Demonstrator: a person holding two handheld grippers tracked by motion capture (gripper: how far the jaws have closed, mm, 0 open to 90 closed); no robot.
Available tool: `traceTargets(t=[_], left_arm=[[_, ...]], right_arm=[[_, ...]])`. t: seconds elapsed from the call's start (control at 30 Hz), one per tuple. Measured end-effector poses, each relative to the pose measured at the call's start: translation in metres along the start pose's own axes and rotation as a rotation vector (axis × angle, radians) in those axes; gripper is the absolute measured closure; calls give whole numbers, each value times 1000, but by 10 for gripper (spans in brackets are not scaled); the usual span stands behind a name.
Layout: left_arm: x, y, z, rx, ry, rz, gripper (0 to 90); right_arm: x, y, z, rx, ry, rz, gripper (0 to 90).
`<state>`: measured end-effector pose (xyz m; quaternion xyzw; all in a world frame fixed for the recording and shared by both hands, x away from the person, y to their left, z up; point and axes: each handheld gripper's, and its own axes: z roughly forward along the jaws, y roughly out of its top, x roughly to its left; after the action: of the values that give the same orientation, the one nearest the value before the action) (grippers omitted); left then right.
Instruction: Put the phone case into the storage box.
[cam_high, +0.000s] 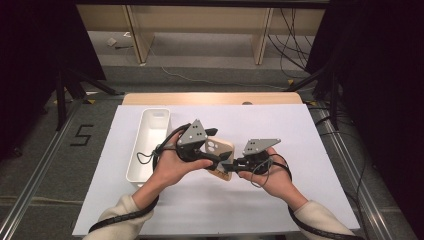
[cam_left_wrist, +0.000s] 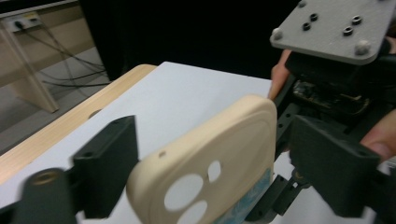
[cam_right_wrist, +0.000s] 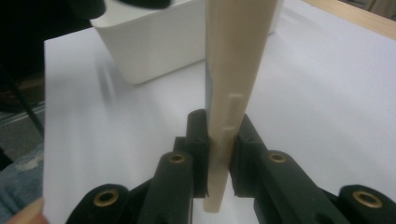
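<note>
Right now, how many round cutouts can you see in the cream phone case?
3. In the left gripper view the phone case shows one large cutout, a smaller one up and right of it, and one cut off by the bottom edge; more may be hidden.

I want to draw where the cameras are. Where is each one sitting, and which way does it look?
High view: above the person's side, looking forward and down at the table; both forearms, left gripper and right gripper show.
Left gripper view: rides the left gripper, looking along its open jaws at the cream phone case; the other hand's fingertips show.
Right gripper view: rides the right gripper, jaws shut on the case's edge, white bin behind.
All three share the phone case.
</note>
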<state>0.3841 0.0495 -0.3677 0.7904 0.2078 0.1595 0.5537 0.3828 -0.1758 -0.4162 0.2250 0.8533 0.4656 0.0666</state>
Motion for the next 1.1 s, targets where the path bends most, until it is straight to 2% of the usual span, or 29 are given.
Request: traceTargets(t=[0.17,0.27,0.4,0.77,1.1], left_arm=[[-1,-4,2,-2,45,-43,0],[0,-6,2,-8,64,-62,0],[0,-6,2,-14,61,-88,0],[0,-9,4,-21,84,-101,0],[1,-8,2,-36,110,-96,0]], right_arm=[[-2,-1,-1,-18,-63,49,808],[-4,-1,-2,-30,-96,71,807],[-7,-2,-1,-47,-115,89,806],[-6,-3,2,-59,-157,116,806],[-6,-6,6,-56,-180,137,805]])
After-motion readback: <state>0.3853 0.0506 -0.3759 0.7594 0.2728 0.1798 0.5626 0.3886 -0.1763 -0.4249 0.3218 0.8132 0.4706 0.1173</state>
